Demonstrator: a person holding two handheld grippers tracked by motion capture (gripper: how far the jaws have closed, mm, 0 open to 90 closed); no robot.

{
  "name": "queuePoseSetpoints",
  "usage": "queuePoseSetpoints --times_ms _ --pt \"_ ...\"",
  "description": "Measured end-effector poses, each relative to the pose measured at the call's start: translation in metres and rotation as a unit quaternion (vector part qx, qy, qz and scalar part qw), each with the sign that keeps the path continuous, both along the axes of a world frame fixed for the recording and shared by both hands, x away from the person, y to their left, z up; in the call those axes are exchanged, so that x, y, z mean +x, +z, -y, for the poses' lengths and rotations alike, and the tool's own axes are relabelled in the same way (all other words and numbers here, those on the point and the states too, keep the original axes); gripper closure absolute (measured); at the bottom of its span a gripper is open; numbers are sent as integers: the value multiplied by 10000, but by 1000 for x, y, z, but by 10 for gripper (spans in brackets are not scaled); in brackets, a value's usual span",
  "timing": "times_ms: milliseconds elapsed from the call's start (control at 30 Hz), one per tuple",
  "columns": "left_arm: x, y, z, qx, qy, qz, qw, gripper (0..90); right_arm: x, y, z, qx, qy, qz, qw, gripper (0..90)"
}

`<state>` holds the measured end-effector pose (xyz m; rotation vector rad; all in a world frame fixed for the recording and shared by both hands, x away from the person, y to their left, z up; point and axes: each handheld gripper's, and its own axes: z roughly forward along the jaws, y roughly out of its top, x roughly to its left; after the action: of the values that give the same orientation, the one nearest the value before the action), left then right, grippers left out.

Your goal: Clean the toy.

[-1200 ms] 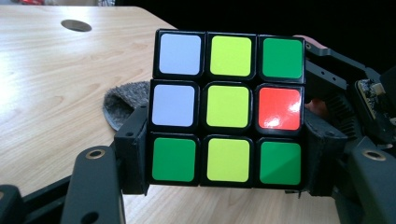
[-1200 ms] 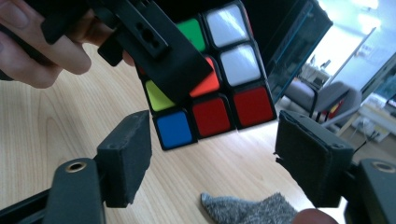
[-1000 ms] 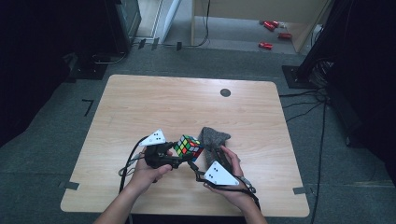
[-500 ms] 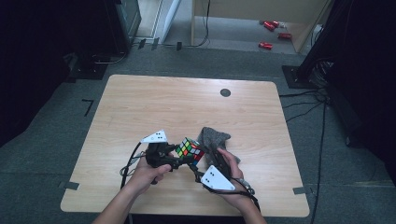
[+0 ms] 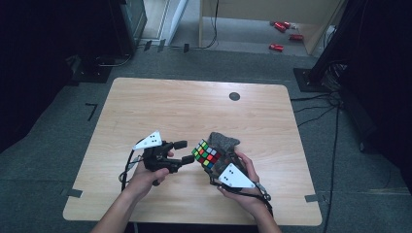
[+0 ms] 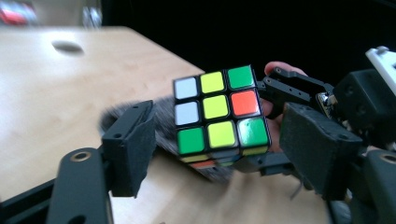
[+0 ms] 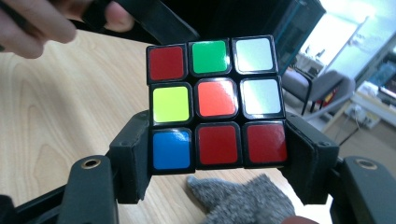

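We see R tongs [image 7: 217,161] clamped on puzzle cube [image 7: 216,100], lifted off worktop [image 5: 194,107] above grey cloth [image 5: 224,141]. L tongs [image 5: 187,152] spread wide, empty, just beside cube.

Light wooden table [image 5: 170,107], a grey cloth [image 5: 224,141] on its near middle.

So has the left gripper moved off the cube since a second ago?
Yes. The left gripper has drawn back left across the table, off the cube.
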<state>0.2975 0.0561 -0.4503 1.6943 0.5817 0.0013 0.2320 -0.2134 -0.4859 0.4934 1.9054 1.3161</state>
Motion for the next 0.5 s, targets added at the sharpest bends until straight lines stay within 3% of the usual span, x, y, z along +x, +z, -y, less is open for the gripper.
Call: queuePoseSetpoints --times_ms 100,167,300,400,500 --pt "-2 0 0 90 49 269 9996 319 2 4 6 193 -86 -132 9997 341" --pt "-2 -3 2 283 63 426 9987 305 3 6 9 350 -141 -237 9990 341" --pt "-7 -11 10 629 196 928 9935 289 5 11 13 624 -202 -467 9967 341" --pt "-11 -17 16 854 321 1333 9869 287 5 15 14 874 -153 -682 9937 341" --pt "-14 -23 23 1185 352 1705 9776 266 4 19 15 1114 -148 -861 9899 341"
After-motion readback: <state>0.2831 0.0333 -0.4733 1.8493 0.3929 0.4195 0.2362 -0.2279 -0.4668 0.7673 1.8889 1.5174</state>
